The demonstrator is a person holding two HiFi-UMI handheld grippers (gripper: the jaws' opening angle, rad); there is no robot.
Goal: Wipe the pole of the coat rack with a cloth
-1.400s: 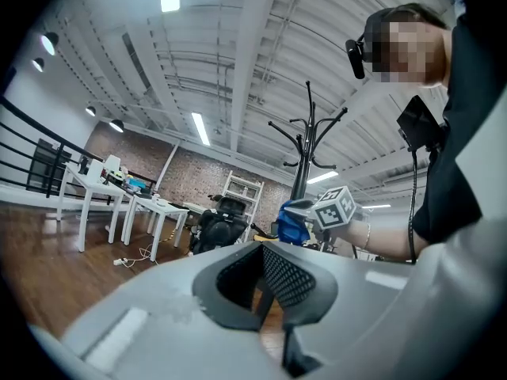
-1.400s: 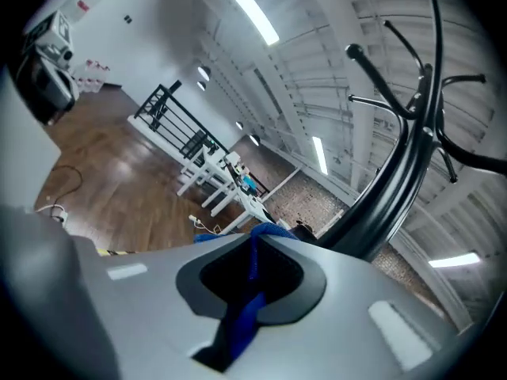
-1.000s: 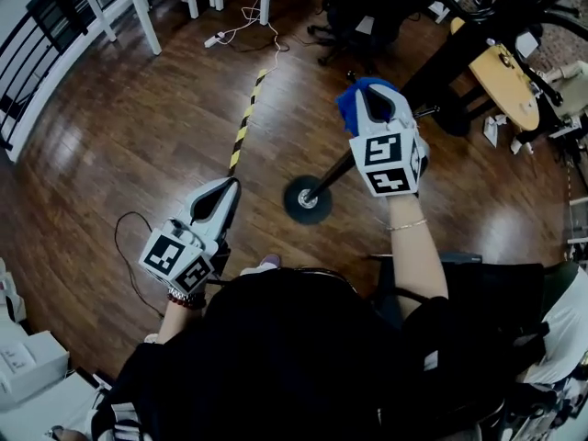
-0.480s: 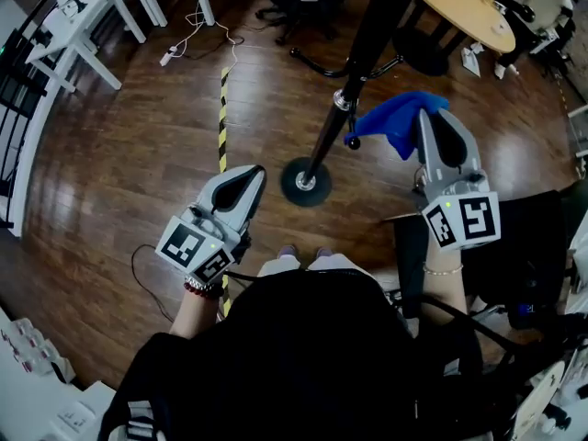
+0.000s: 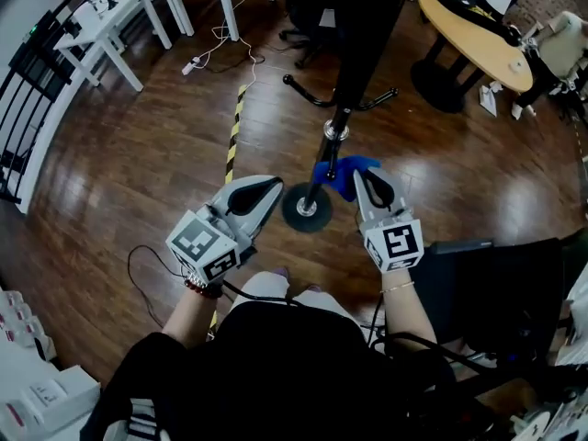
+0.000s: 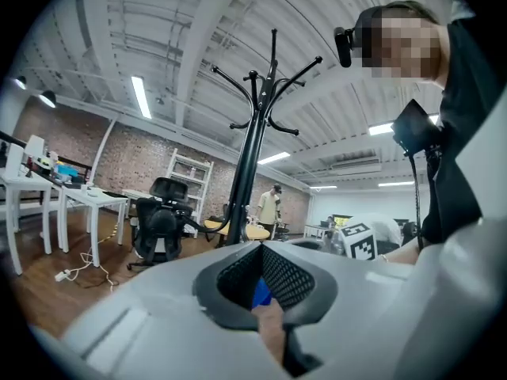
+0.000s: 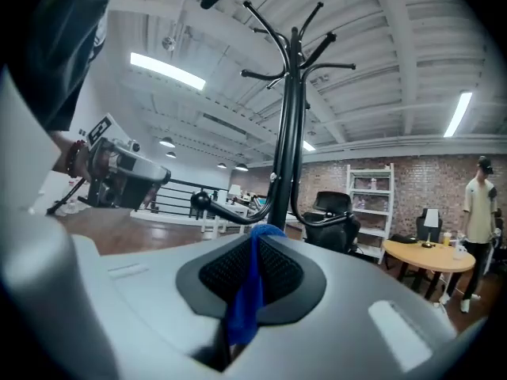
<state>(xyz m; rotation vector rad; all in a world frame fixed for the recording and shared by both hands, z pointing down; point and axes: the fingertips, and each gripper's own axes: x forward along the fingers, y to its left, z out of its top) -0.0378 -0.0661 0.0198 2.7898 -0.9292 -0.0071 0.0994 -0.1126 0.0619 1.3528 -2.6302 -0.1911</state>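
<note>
Right gripper (image 5: 369, 180), jaws clenched on cloth (image 5: 344, 176), presses beside the upright pole (image 5: 330, 145); left gripper (image 5: 265, 188) closed, empty.

Both forearms reach forward and down. The left claw (image 5: 272, 186) has its jaws together, empty; the right claw (image 5: 367, 176) clamps a cloth (image 5: 341, 178).

Glossy wood floor (image 5: 138, 173), matt blk metal pole (image 5: 328, 147), soft blue cloth (image 5: 347, 171).
</note>
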